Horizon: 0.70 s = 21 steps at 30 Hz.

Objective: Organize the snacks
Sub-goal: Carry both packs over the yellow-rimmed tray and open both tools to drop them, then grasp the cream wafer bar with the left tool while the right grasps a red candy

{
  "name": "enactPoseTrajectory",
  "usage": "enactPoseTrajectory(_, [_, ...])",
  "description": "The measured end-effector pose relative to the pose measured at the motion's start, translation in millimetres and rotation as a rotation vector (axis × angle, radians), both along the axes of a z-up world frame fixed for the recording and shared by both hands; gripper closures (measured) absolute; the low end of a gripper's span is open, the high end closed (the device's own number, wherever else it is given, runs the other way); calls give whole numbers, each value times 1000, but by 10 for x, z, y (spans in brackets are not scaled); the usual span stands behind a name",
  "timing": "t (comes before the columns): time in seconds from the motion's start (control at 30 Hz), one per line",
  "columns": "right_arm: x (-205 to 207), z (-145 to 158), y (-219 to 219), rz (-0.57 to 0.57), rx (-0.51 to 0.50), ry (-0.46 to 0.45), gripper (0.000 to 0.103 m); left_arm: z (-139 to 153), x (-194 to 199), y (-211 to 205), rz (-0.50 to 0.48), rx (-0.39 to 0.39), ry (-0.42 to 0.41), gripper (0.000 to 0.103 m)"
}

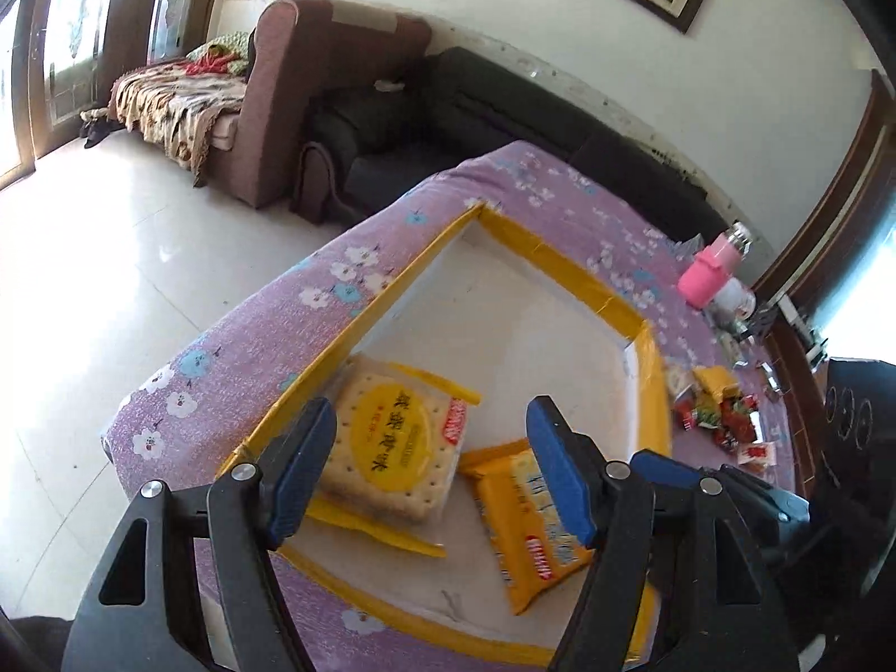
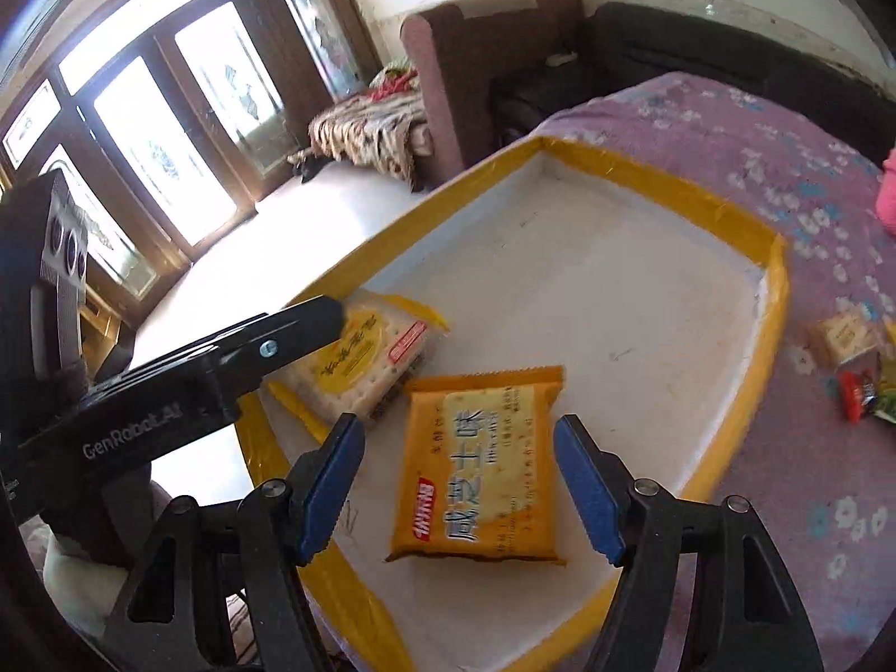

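The orange cracker packet (image 2: 480, 462) lies flat on the white floor of the tray (image 2: 661, 185), directly ahead of the right claw (image 2: 456, 484) and between its two blue fingers (image 2: 330, 490), which stand wide apart and hold nothing. Just beyond it to that claw's left, the clear cracker packet (image 1: 386, 442) with the yellow round label lies by the tray's left wall, apparently touching the orange one at a corner. The left claw (image 1: 431, 470) is over it, spread wide and empty, the clear packet by its left finger and the orange packet by its right. Well off to the right of both claws, past the tray's yellow rim, small sweets (image 1: 722, 420) lie scattered on the purple flowered cloth (image 1: 252, 336), with a pink bottle (image 1: 708, 277) farther back.
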State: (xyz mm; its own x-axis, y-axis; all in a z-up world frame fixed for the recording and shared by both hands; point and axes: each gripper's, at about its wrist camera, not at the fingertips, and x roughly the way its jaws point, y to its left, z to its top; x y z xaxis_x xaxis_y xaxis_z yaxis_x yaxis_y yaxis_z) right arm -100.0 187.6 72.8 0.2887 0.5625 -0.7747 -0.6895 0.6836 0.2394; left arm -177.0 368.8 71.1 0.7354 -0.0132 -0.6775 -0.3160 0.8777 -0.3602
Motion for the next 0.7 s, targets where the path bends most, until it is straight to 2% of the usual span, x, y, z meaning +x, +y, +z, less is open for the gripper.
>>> enactPoseTrajectory(0.13, [349,192,-536,-140,54,-22,31,171,-79,-110,-22,-14,-86,32])
enactPoseTrajectory(0.3, [992,148,-1321,-392,5,-31,31,206,-32,-286,-87,-29,-121,32])
enactPoseTrajectory(0.4, [1392,47,-1490,-475,-68,-40,34,190,21,-428,-130,-32,-113,32])
enactPoseTrajectory(0.43, [1579,-24,-1512,-497,-84,-15,37,180,36,-476,-143,-33,-106,32])
enactPoseTrajectory(0.47, [1729,-86,-1498,-517,-92,8,46,174,47,-527,-157,-31,-98,32])
enactPoseTrajectory(0.5, [1881,-152,-1482,-544,-101,33,49,172,51,-572,-165,-28,-93,32])
enactPoseTrajectory(0.6, [2203,-328,-1449,-611,-131,84,47,193,55,-660,-179,-14,-84,32])
enactPoseTrajectory(0.7, [2407,-492,-1351,-657,-200,97,45,216,55,-696,-185,-6,-80,32])
